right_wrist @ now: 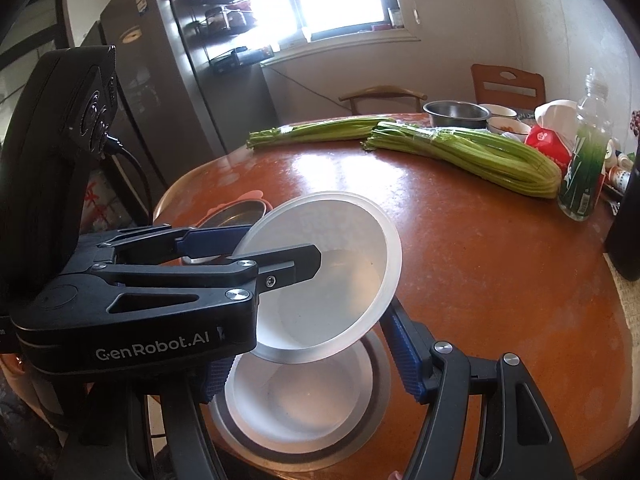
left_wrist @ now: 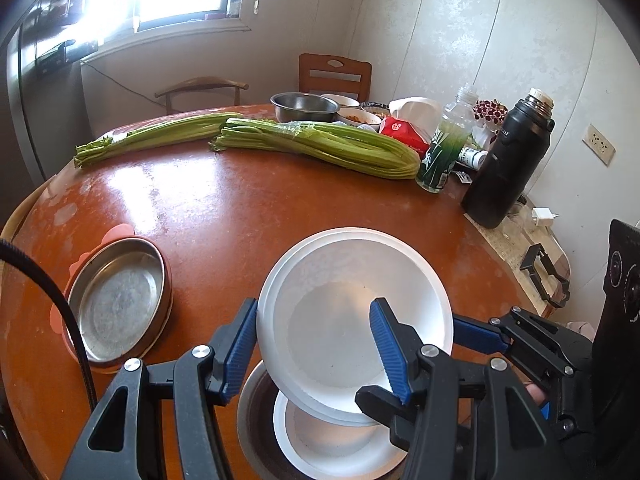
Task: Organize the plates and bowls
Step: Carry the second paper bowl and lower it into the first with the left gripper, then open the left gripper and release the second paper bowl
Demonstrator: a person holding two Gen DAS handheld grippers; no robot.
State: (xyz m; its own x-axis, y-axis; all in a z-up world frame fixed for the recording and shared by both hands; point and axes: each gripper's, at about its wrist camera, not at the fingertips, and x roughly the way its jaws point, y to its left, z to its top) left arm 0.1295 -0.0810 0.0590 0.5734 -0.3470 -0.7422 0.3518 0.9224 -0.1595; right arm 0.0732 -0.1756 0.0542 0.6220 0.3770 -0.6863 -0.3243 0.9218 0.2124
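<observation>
A white bowl (left_wrist: 340,280) (right_wrist: 352,240) hangs tilted above the brown table, gripped from both sides. My left gripper (left_wrist: 314,344) (right_wrist: 276,248) is shut on its left wall, one pad outside the rim and one inside. My right gripper (right_wrist: 308,352) is shut on the bowl's underside; one of its blue fingers (left_wrist: 476,336) passes behind the right rim. Directly below, a second white bowl (left_wrist: 332,448) (right_wrist: 296,400) rests in a steel dish (left_wrist: 250,420) (right_wrist: 380,364). A round steel pan (left_wrist: 116,300) (right_wrist: 240,210) sits on a pink mat to the left.
Two celery bunches (left_wrist: 320,144) (left_wrist: 152,136) lie across the far half of the table (left_wrist: 240,208). A green bottle (left_wrist: 440,148), a black flask (left_wrist: 508,160), a red tissue pack and several bowls crowd the back right. Chairs stand behind the table.
</observation>
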